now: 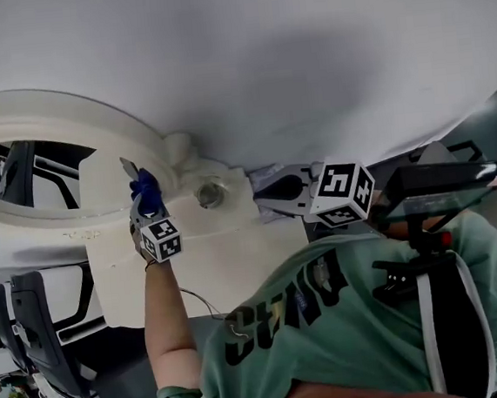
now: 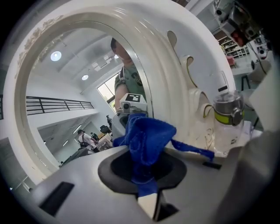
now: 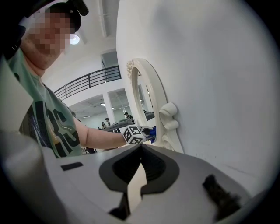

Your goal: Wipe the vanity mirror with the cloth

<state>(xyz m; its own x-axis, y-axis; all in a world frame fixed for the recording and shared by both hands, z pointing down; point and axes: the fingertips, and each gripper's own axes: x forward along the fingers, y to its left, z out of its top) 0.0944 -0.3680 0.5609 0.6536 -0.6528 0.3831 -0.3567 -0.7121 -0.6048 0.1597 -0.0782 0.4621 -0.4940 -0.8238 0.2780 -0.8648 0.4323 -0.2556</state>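
The oval vanity mirror (image 1: 28, 176) fills the left of the head view, its white moulded frame running lengthwise across the picture. At the frame's right-hand end, the left claw (image 1: 137, 183) is clamped on a bunched blue cloth (image 1: 147, 189), with the person's bare forearm reaching up from the lower left.

Seen from the left gripper view, the cloth (image 2: 146, 136) stands up out of the closed jaws, a loose tail trailing right. The glass opens to the left of it and the inner rim of the frame rises just behind. The claw's own reflection sits close above the cloth, so the wad looks to be at or near the glass, though contact cannot be settled.

Right of the frame, a clear jar (image 2: 227, 114) with a yellow-green band stands near the mirror's foot.

Further right in the head view, the right claw (image 1: 270, 192) hangs well apart from the mirror. The right gripper view shows its jaws together with nothing between them.

The left hand is plainly the nearer one, and any wiping stroke would probably run leftward from the cloth along the oval's long axis.
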